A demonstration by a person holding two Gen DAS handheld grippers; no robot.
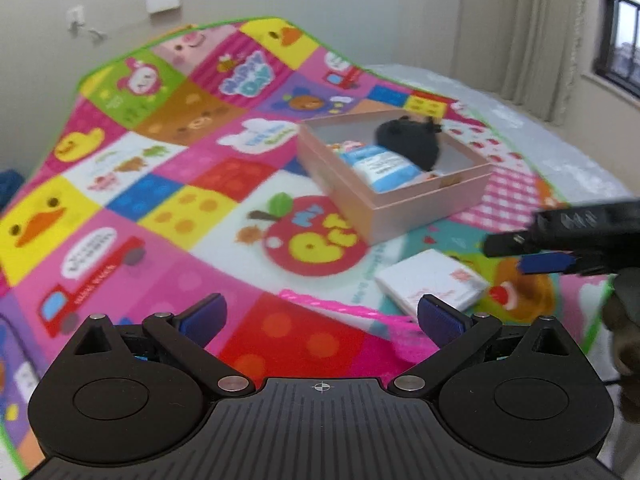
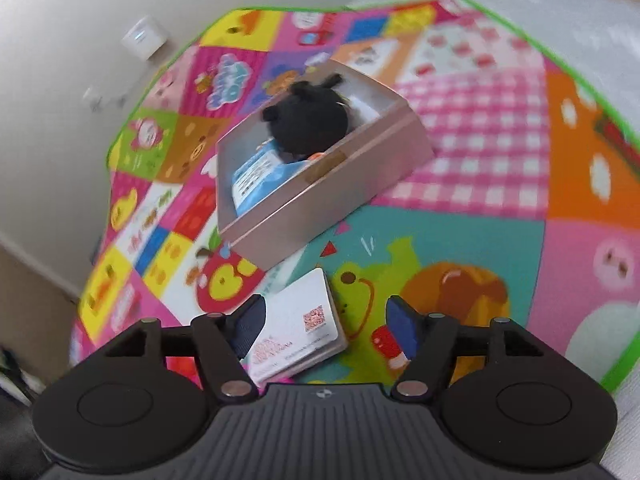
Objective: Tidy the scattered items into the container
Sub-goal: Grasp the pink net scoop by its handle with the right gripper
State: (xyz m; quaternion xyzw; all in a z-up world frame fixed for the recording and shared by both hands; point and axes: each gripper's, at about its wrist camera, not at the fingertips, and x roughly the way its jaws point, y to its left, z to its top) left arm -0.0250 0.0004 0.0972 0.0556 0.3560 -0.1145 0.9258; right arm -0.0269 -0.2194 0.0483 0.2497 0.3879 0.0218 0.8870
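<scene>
We see our right gripper (image 2: 326, 330) with jaws apart over a white card packet (image 2: 300, 324) on the colourful play mat (image 2: 480, 184); farther off, a pink box (image 2: 332, 196) holds a black plush (image 2: 308, 120) and a blue-and-white packet (image 2: 256, 178).

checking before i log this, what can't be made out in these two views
- Print on the white packet: blurred in both views.
- Pink box contents under the black plush and blue pack: hidden.
- Pink cord: its right end runs behind the left tool.
- Right tool: open over the packet; contact unclear.
</scene>
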